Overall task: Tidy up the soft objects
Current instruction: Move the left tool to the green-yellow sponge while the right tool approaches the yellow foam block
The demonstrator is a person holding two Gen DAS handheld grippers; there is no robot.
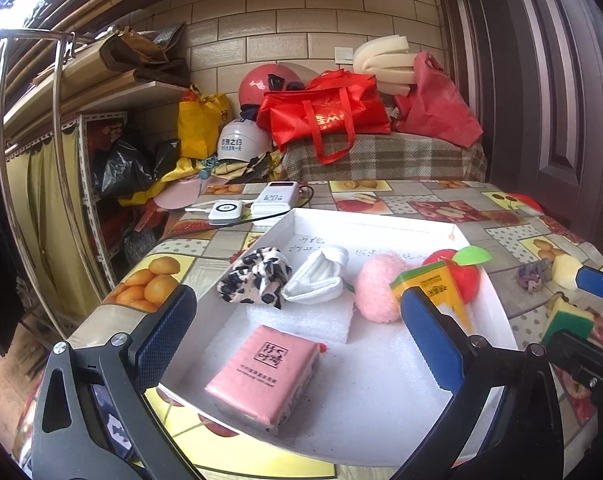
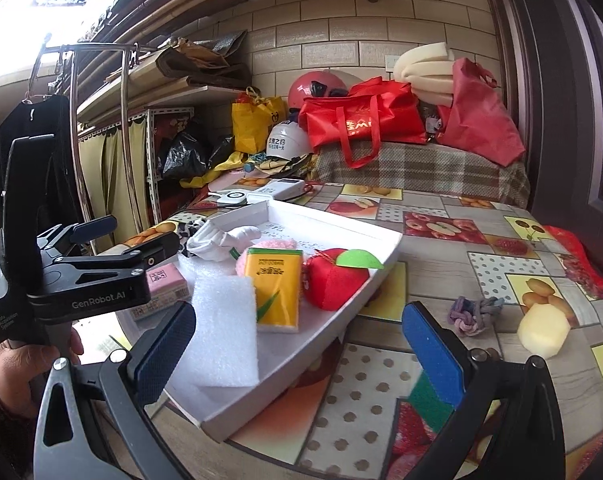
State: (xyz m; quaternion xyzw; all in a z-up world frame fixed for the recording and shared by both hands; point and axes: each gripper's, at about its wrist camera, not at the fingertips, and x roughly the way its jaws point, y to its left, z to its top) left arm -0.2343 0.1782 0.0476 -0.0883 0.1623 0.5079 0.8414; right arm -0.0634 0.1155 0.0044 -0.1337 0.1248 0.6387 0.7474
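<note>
While both grippers hang empty over the table, notes run from biggest thing to smallest.

Table: fruit-print oilcloth (image 2: 433,216); carries the tray and the strays beside it.

Tray: shallow white box (image 1: 381,224), near the table's left half, already well filled.

Foam sheet: white packing foam (image 2: 225,320) lying flat inside the tray.

Pink tissue pack: (image 1: 261,372) in the tray's near corner, resting on its floor.

Plush apple: red with green leaf (image 2: 333,280), against the tray's right wall.

Yellow tissue pack: (image 2: 277,292) just beside the apple, leaning on the foam.

Pink pom-pom: (image 1: 377,288) mid-tray, touching the yellow pack.

White socks: folded pair (image 1: 321,276), next to the leopard-print scrunchie (image 1: 257,276) at the tray's far left.

Left outside: green-and-yellow sponge (image 1: 569,316) on the cloth just off the tray's right wall; pale foam chunk (image 2: 543,330) and knotted purple-grey hair tie (image 2: 475,314) further right, near each other.

Left gripper: (image 1: 297,336) jaws wide apart, nothing between them, poised above the pink tissue pack.

Right gripper: (image 2: 299,354) jaws spread, empty, low over the tray's right edge, with the sponge partly hidden behind its right finger.

Progress: judged mostly done; seven pieces in, three strays to collect.
</note>
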